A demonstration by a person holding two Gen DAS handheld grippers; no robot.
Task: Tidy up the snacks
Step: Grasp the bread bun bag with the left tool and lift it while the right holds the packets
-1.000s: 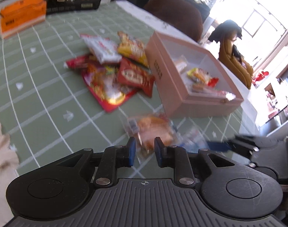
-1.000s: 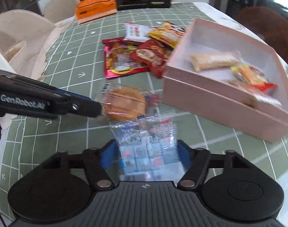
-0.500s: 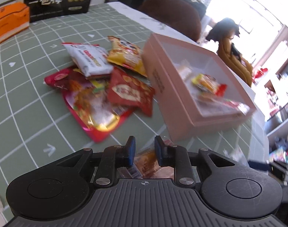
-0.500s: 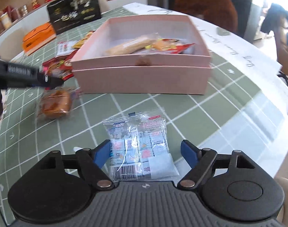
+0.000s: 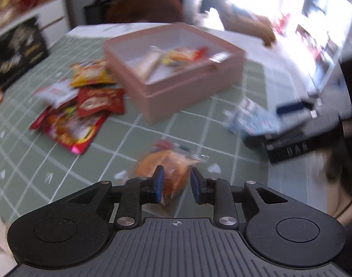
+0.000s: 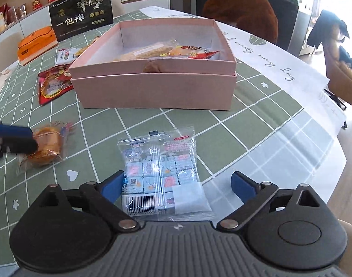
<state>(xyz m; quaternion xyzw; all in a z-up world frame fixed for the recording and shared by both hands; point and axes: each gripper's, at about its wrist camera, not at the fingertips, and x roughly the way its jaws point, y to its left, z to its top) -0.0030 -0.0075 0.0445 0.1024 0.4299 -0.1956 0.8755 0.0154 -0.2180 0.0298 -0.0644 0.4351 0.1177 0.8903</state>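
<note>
Currently, your left tongs stand narrowly parted around the clear-wrapped orange bun, which lies on the desk near its front edge; the left wrist view is blurred, so whether the pads actually press the wrapper cannot be told. In the right wrist view the same bun sits at the left side of the desk, with the left tongs' blue tips touching it.

Your right tongs are spread wide, one pad either side of the blue candy packet, which lies flat on the desk near the front edge. The left pad sits just beside the packet's edge; the right pad is clear of it.

The pink box stands open toward the middle of the desk and holds a long pale bar and a red-and-yellow packet. A pile of loose snack packets lies just left of the box. A black carton and an orange box stand at the far left edge.
</note>
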